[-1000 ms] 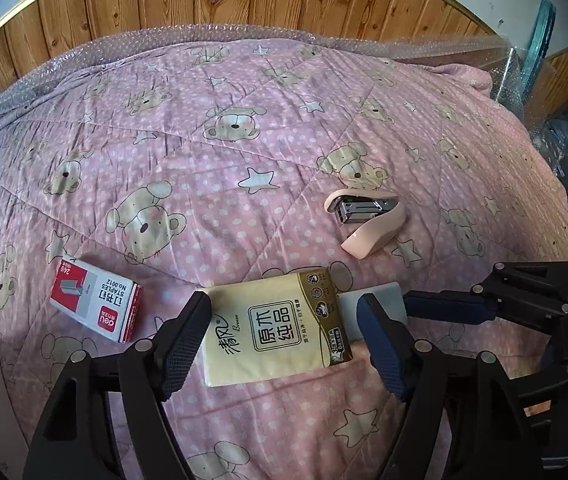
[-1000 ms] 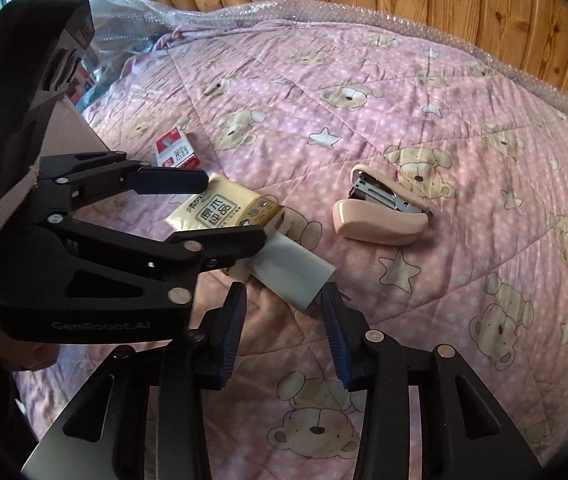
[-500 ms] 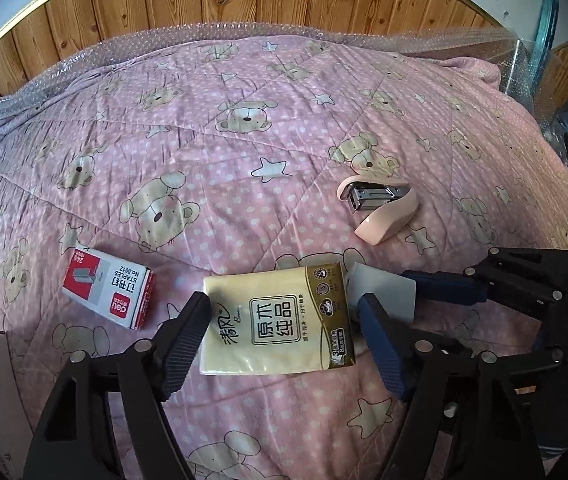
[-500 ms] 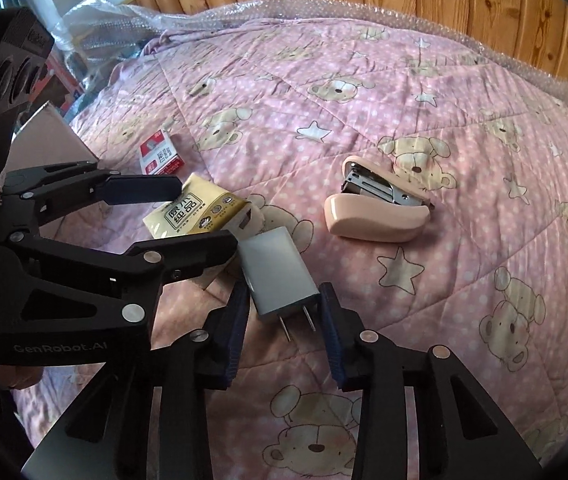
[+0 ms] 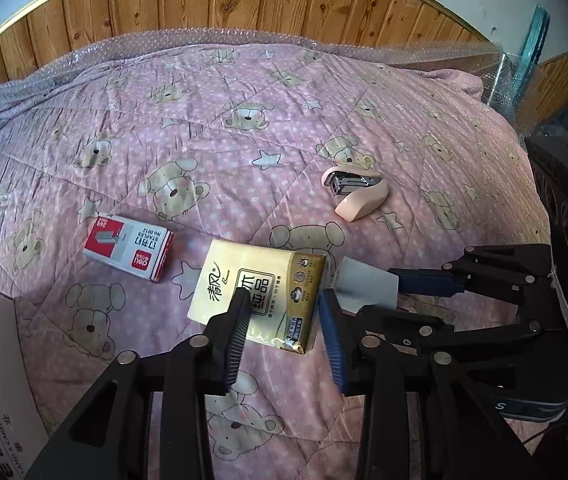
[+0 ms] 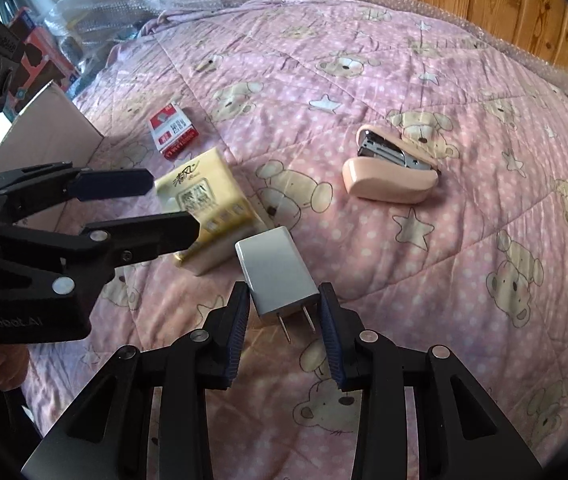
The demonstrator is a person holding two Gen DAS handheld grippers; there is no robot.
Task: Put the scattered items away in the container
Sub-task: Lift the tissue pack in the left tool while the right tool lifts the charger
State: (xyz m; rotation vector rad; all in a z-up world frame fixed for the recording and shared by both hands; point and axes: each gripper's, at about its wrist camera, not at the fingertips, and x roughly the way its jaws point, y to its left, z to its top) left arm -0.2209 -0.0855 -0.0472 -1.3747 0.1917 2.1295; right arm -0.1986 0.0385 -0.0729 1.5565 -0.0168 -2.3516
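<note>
Plainly, the biggest risk lies with the bed [image 5: 284, 128] itself: its pink quilted cover is soft and puffy, so anything pressed from the side may sink or skid rather than rise cleanly. The cardboard box [image 6: 49, 128], probably the container, stands at the bed's left edge, well apart from the stapler [image 6: 390, 172], so a long carry could shake a weak hold loose.

Next in size, the tissue pack [image 5: 259, 288] is a soft yellow packet with a gold end, lying flat near the middle of the bed. The left tongs [image 5: 284, 316] are closed on its near end; the packet looks squashy, so it may buckle or slide out when lifted. The red staple box [image 5: 129, 248] lies just beyond it, untouched.

Smallest, the charger [image 6: 275, 272] is a smooth grey block with two metal prongs toward the camera, just beside the tissue pack. The right tongs [image 6: 284, 312] straddle its prong end, pads at its sides; whether they press firmly I cannot tell. Its slick, hard faces could slip, and the two tools sit close enough to collide.
</note>
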